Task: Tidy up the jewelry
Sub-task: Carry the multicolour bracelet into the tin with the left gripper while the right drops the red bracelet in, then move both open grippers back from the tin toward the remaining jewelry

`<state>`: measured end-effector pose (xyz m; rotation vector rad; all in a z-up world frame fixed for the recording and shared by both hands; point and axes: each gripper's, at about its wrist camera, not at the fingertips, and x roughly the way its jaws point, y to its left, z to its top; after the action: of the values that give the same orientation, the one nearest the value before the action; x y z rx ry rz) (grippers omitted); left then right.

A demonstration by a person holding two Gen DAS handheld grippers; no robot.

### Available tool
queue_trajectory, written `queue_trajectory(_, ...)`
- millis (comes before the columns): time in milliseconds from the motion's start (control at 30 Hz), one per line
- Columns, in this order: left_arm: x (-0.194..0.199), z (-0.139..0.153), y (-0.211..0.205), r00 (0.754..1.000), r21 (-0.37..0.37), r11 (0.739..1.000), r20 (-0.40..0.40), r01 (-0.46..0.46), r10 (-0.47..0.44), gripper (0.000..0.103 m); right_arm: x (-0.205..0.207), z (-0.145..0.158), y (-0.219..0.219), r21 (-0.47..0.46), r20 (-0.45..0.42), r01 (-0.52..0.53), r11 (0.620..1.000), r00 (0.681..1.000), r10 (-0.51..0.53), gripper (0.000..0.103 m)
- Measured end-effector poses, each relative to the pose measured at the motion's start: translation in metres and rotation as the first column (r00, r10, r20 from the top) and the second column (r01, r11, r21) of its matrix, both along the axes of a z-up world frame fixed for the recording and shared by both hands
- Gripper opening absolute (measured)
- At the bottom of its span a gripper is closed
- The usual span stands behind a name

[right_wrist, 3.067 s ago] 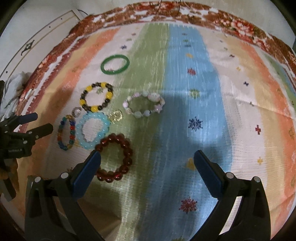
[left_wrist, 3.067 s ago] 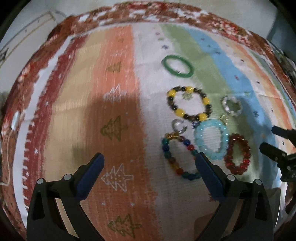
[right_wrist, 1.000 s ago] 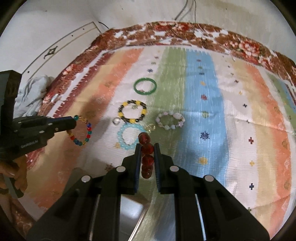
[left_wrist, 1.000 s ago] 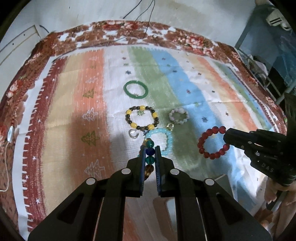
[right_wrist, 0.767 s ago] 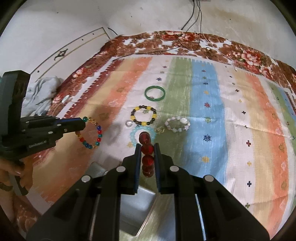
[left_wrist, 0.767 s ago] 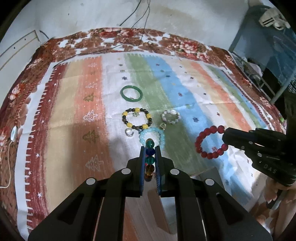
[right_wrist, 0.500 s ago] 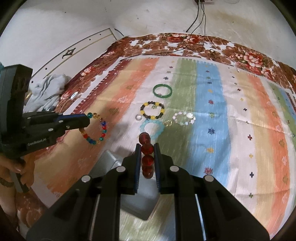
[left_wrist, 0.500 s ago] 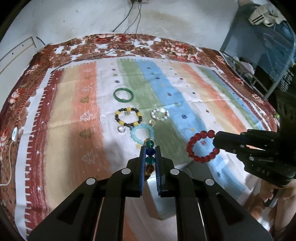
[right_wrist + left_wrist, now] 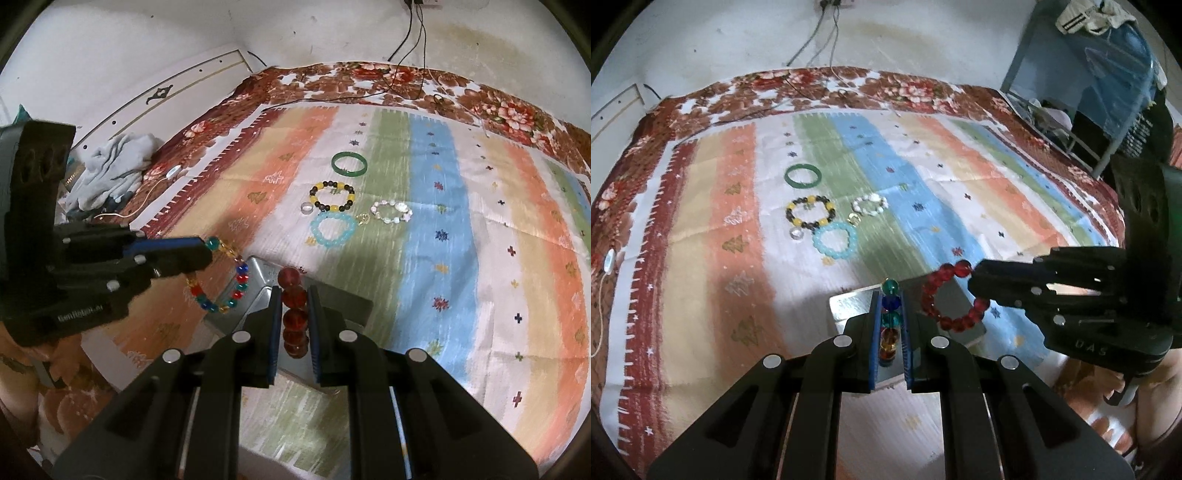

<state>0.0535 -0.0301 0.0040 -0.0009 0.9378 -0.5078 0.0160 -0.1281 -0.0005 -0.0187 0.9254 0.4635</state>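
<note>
My left gripper is shut on a multicoloured bead bracelet, which hangs as a loop in the right wrist view. A dark red bead bracelet is pinched in my right gripper; its loop dangles beside the left gripper. Both bracelets hang over a silver metal box lying on the striped cloth. Farther back on the cloth lie a green bangle, a black-and-yellow bracelet, a light blue bracelet, a white bracelet, a clear ring and a small gold piece.
The striped cloth covers a floral-edged bed. A grey cloth heap and a white cable lie at its left edge. A blue shelf frame stands at the right. Wires hang down the back wall.
Both grippers have drawn back from the jewelry on the cloth, each carrying its bracelet. The silver box has come into view beneath them, and the remaining pieces look smaller and farther away.
</note>
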Motion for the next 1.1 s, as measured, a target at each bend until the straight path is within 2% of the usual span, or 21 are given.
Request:
queue_trajectory(67,0.003,-0.005,-0.001,1.0,-0.007,1.0,-0.024,-0.008,0.008,0.01,0.0,0.001,-0.003,0.013,0.002,0.002,1.0,1.0,-0.002,0.016)
queue_trajectory(100,0.004,-0.007,0.0,0.999,-0.005,1.0,-0.032,-0.017,0.017,0.011,0.001,0.002,-0.005,0.01,0.011,0.021,1.0,1.0,-0.021,0.021)
queue_trajectory(133,0.006,-0.009,0.001,0.999,0.006,1.0,-0.034,-0.026,0.026,0.023,0.002,0.002,-0.007,0.002,0.017,0.032,0.999,0.999,-0.032,0.032)
queue_trajectory(167,0.007,-0.009,0.003,0.999,0.021,0.999,-0.027,-0.04,0.04,0.038,0.003,0.003,-0.009,-0.012,0.026,0.044,0.999,0.999,-0.043,0.037)
queue_trajectory(233,0.008,-0.008,0.006,0.999,0.029,0.998,-0.016,-0.049,0.049,0.051,0.006,0.002,-0.014,-0.023,0.03,0.061,0.998,0.998,-0.06,0.048)
queue_trajectory(267,0.009,-0.008,0.007,0.998,0.027,0.998,-0.013,-0.054,0.054,0.053,0.007,0.001,-0.016,-0.022,0.029,0.065,0.998,0.998,-0.064,0.049)
queue_trajectory(333,0.01,-0.007,0.009,0.998,0.028,0.998,-0.013,-0.061,0.061,0.058,0.01,-0.001,-0.017,-0.026,0.025,0.07,0.997,0.997,-0.069,0.057)
queue_trajectory(833,0.026,-0.014,0.013,0.994,0.065,0.993,-0.027,-0.101,0.103,0.058,0.024,-0.01,-0.018,-0.038,0.008,0.075,0.996,0.997,-0.075,0.061)
queue_trajectory(967,0.037,-0.019,0.012,0.992,0.112,0.986,-0.012,-0.123,0.125,0.058,0.034,-0.015,-0.019,-0.008,-0.023,0.077,0.997,0.997,-0.077,0.061)
queue_trajectory(1100,0.05,-0.024,0.01,0.992,0.145,0.981,-0.014,-0.126,0.129,0.058,0.044,-0.017,-0.017,-0.019,-0.03,0.077,0.997,0.997,-0.077,0.061)
